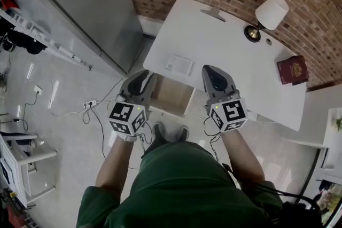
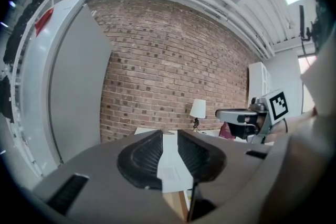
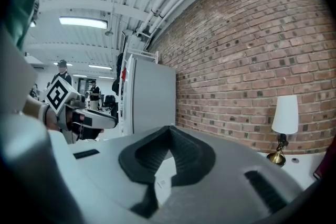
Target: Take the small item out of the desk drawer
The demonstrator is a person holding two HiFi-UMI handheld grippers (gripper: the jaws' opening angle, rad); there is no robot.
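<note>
The white desk (image 1: 224, 45) has its drawer (image 1: 172, 94) pulled out toward me, and the pale wood inside shows no small item in the head view. My left gripper (image 1: 145, 76) hovers over the drawer's left edge; its jaws stand a narrow gap apart with nothing between them (image 2: 169, 134). Over the desk's front edge, just right of the drawer, my right gripper (image 1: 208, 69) has its tips touching and holds nothing (image 3: 169, 128). Each gripper view also catches the other gripper off to its side.
A white card (image 1: 179, 64) lies on the desk behind the drawer. At the far end stand a lamp (image 1: 267, 16) and a red book (image 1: 292, 69). A tall grey cabinet (image 1: 80, 2) flanks the desk's left. Cables and a power strip (image 1: 90, 104) lie on the floor.
</note>
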